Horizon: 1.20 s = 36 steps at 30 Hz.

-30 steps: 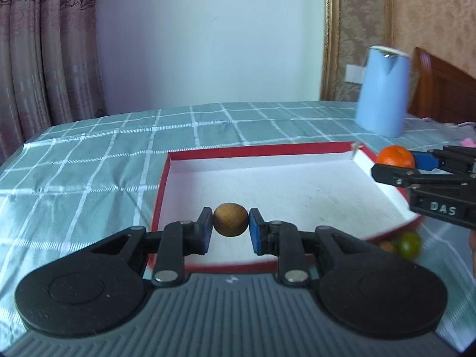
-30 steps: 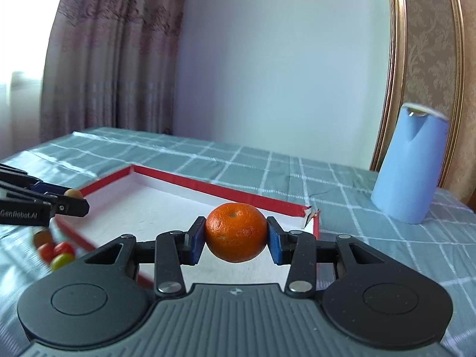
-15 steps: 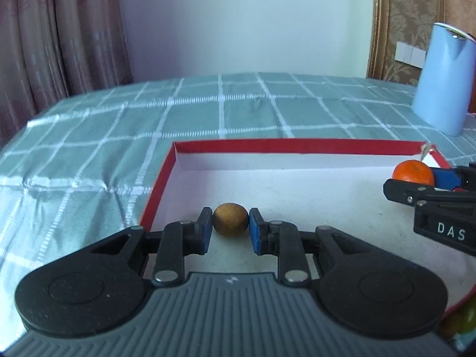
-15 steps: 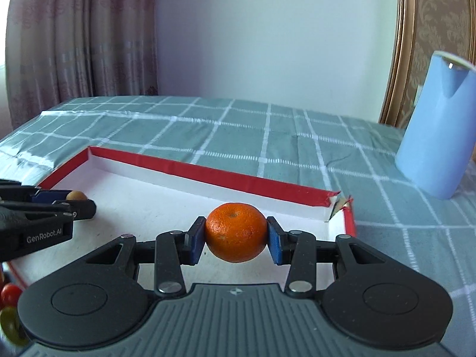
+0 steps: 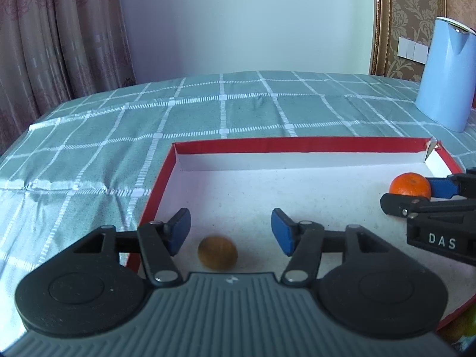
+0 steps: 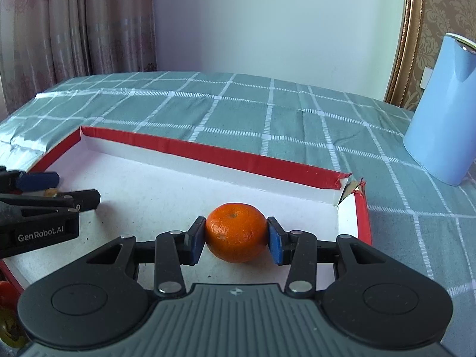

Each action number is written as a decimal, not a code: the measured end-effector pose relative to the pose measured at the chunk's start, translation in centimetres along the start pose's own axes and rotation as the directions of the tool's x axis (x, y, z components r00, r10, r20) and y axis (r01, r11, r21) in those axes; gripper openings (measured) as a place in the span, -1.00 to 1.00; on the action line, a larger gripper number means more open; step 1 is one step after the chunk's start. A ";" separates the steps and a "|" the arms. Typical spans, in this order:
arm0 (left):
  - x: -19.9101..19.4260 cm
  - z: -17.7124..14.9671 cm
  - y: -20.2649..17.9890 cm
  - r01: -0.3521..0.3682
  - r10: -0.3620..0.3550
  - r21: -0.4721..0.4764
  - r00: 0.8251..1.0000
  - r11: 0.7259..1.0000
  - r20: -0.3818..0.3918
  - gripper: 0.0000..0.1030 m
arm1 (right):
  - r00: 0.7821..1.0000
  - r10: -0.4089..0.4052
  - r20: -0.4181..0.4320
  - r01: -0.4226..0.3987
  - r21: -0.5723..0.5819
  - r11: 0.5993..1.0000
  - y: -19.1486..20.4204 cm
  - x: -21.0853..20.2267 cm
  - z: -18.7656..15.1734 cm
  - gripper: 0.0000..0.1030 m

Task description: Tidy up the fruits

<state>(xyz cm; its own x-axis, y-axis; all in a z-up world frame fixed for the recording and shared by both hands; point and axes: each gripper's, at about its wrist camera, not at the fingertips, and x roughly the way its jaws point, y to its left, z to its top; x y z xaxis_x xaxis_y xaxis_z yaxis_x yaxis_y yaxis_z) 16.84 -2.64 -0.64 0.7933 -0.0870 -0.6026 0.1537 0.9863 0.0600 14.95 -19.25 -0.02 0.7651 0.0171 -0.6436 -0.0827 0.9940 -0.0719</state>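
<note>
Released since half a second ago, the small brown fruit (image 5: 217, 252) now lies loose on the white floor of the red-rimmed tray (image 5: 297, 142), near its left wall, long axis roughly side to side, between the widely parted pads of the left gripper (image 5: 231, 229), which holds nothing. Further right, the right gripper (image 6: 235, 239) stays clamped on the orange (image 6: 236, 232), stem end up, low over the tray floor near the torn far-right corner. Only the right wrist view shows small fruits (image 6: 7, 291) outside the tray's left edge; open white floor lies between the grippers, and the blue jug (image 6: 446, 113) stands apart on the checked cloth (image 6: 267, 113).
</note>
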 end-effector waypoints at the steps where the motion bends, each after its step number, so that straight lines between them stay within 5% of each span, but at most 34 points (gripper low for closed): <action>1: 0.0 0.0 0.0 0.007 -0.007 -0.002 1.000 1.000 0.001 0.38 | 1.000 0.000 -0.001 0.000 -0.003 1.000 0.0 0.0 0.0 -0.17; 13: -2.5 -0.5 0.4 0.022 -0.020 -0.013 0.995 1.000 0.094 0.51 | 1.000 0.000 0.023 0.000 0.012 1.000 -0.5 -0.4 -0.2 -0.05; 15: -3.7 -1.0 1.0 0.029 -0.026 -0.027 0.991 0.999 0.131 0.56 | 0.999 -0.004 0.046 0.003 0.021 1.000 -0.9 -0.9 -0.4 0.11; 22: -8.3 -3.0 3.9 0.041 -0.009 -0.110 0.962 0.993 0.272 0.76 | 0.994 0.022 0.103 -0.033 0.105 0.994 -2.7 -3.1 -1.2 0.13; 36: -11.8 -7.6 8.2 0.026 0.031 -0.216 0.966 0.976 0.258 0.83 | 0.980 0.091 0.177 -0.135 0.256 0.957 -5.9 -8.7 -6.7 0.14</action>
<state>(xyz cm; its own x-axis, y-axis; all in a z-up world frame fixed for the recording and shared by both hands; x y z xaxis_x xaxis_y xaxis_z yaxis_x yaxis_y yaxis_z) 4.22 7.56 0.92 0.9229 -0.0896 -0.3744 0.0435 0.9906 -0.1296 4.52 -26.01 0.89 0.8553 0.1260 -0.5026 -0.0187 0.9769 0.2130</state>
